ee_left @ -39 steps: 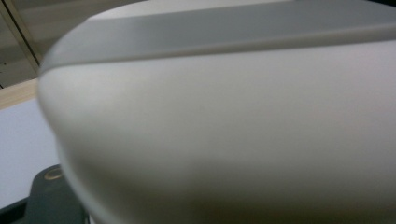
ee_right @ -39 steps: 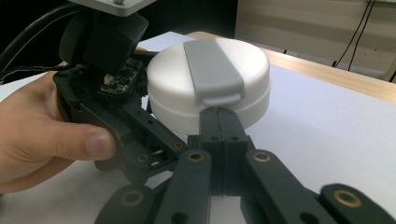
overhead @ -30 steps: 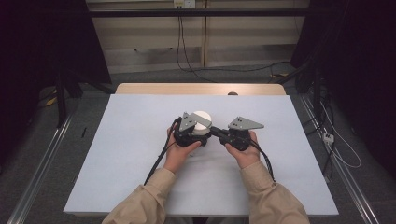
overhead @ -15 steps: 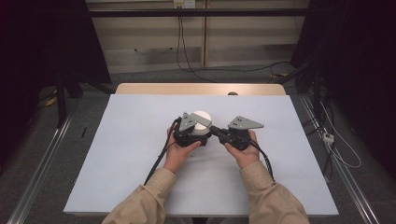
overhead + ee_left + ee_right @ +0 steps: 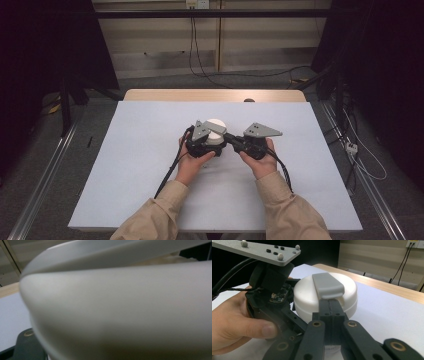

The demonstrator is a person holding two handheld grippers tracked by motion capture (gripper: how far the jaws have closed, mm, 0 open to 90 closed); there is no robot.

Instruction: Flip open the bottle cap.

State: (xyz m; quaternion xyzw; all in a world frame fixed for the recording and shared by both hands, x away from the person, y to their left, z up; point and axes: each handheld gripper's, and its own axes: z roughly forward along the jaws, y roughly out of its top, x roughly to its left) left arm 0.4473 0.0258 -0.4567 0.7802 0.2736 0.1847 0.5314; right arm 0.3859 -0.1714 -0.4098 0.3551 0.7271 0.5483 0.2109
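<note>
Nothing has moved since the earlier frames. A round white box with its lid on stands mid-table; contents hidden. A grey clip lies over the lid. Left gripper clamps the box's side; right gripper is closed at the clip.

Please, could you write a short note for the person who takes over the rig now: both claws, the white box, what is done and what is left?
Left claw: shut, close against the side of the box; a true grip cannot be seen.
Right claw: shut, tips at the lower end of the grey tab on the lid.
Box: upright, mid-table, lid on.
Done: both claws brought to the box.
Left: probably lift the tab and open the lid.
</note>
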